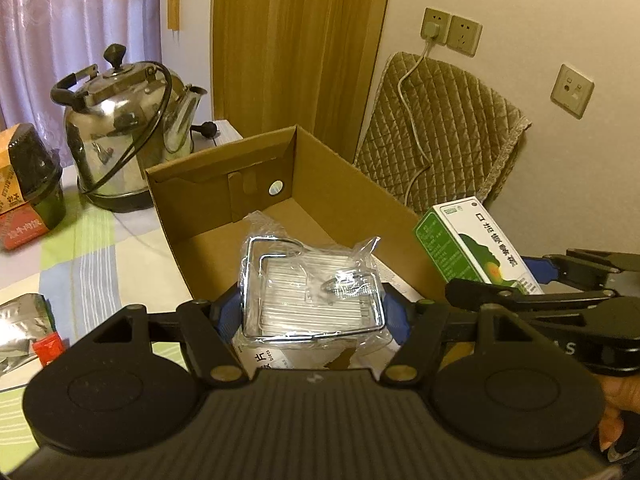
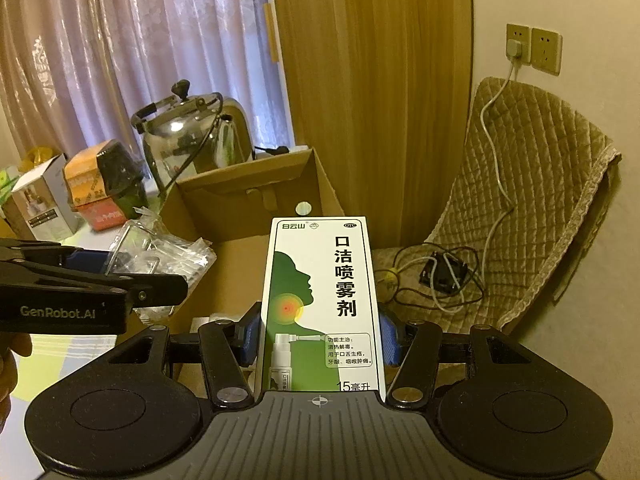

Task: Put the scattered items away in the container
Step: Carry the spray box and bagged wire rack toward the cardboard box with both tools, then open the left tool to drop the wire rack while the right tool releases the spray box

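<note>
My left gripper [image 1: 312, 312] holds a chrome wire rack in a clear plastic bag [image 1: 316, 296]. The blue pads [image 1: 226, 312] press on both sides of the rack, so the jaws are closed about halfway, tight on it. The rack sits in the lower middle of the left wrist view, above the near edge of the open cardboard box [image 1: 280, 184]. On the floor of the box I see a white packet with printed text [image 1: 264, 360], partly under the rack.

My right gripper [image 2: 320, 340] holds a white and green medicine spray carton [image 2: 322, 304]. The carton stands upright between the two blue pads [image 2: 250, 340], which touch its long sides; the jaws are closed on it. In the right wrist view the carton is in the centre of the frame, in front of the box [image 2: 248, 200]. In the left wrist view the same carton [image 1: 480, 248] appears at the right, just beside the right wall of the box.

To the upper left of the box stands a steel kettle [image 1: 128, 136] on the table with a green and grey checked cloth [image 1: 92, 248]. At the left edge there is an orange and black package [image 1: 28, 184], and lower left a silver foil bag [image 1: 20, 328]. At the right, a quilted beige chair cover [image 2: 528, 200] with a white cable [image 2: 494, 152] that goes up to the wall socket [image 2: 532, 48].
</note>
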Available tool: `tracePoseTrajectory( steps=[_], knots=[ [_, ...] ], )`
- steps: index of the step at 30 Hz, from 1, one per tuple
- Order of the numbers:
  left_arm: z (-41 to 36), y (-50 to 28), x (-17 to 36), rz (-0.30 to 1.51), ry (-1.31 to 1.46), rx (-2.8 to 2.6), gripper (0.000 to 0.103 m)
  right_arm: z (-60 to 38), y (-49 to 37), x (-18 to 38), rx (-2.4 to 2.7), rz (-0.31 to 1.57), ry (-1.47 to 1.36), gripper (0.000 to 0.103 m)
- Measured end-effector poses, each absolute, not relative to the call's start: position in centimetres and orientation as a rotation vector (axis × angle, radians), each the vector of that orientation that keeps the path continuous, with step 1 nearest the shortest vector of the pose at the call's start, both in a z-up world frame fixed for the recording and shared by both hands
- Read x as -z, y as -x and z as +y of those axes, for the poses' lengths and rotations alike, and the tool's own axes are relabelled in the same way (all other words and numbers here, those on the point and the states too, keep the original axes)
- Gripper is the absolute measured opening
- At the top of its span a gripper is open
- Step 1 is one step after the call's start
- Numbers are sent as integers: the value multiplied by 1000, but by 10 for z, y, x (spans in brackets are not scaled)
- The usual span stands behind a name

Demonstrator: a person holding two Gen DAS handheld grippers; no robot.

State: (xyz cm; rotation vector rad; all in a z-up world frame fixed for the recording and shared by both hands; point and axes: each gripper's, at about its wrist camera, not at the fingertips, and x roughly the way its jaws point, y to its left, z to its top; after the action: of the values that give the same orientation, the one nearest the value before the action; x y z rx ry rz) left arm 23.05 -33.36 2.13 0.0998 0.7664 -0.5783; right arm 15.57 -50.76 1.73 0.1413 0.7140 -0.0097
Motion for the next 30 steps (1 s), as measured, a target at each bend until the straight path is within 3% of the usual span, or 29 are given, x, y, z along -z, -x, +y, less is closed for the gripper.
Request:
tracePoseTrajectory(
  steps=[6,8,30],
  knots=[
    [-336,-242,-16,766,-89,574,67,-508,-160,-11,15,723,-134,58],
    [-334,-244,-17,754,-76,572,77,-507,-160,-11,17,724,-133,58],
    [-268,-214,-19,764,-15,469,77,-483,-176,-12,-40,725,-90,58]
  ],
)
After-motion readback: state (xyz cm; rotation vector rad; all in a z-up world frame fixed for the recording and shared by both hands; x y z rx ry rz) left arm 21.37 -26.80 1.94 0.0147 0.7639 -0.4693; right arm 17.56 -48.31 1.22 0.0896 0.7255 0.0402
